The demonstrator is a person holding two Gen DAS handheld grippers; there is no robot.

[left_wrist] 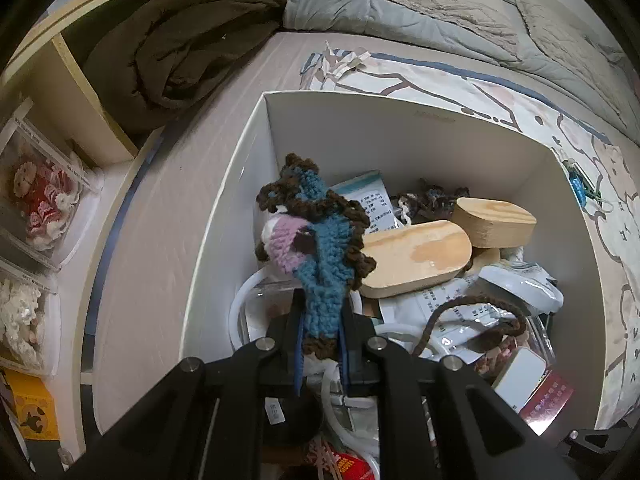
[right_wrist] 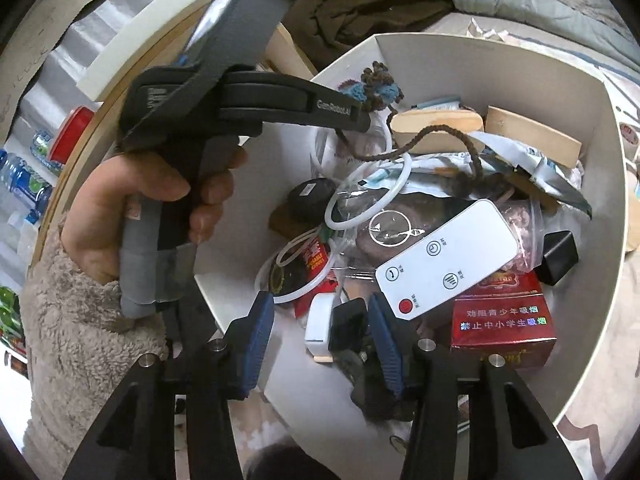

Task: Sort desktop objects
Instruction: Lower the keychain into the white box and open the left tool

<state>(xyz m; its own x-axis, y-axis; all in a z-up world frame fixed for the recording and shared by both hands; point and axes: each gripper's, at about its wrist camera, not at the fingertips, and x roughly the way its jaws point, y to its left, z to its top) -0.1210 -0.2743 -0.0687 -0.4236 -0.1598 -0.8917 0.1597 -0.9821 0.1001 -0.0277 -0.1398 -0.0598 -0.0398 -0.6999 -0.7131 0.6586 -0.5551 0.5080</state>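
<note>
My left gripper (left_wrist: pixel 320 344) is shut on a blue, brown and pink crochet piece (left_wrist: pixel 316 248) and holds it above the white box (left_wrist: pixel 360 128). Its brown cord (left_wrist: pixel 472 312) trails into the box. The same crochet piece (right_wrist: pixel 376 88) shows past the left gripper's body (right_wrist: pixel 280 100) in the right wrist view. My right gripper (right_wrist: pixel 320 344) is open and empty over the box's near part, above a white charger (right_wrist: pixel 320 324) and a black plug (right_wrist: pixel 348 324). A white remote (right_wrist: pixel 448 256) and a red cigarette box (right_wrist: pixel 500 320) lie just to its right.
The box (right_wrist: pixel 560 64) also holds two wooden blocks (left_wrist: pixel 416 256), white rings (right_wrist: pixel 368 192), paper packets, a zip bag and a black cube (right_wrist: pixel 560 256). It rests on a bed with a grey quilt (left_wrist: pixel 440 4) and brown blanket (left_wrist: pixel 188 40). Shelves with storage bins (left_wrist: pixel 44 200) stand at left.
</note>
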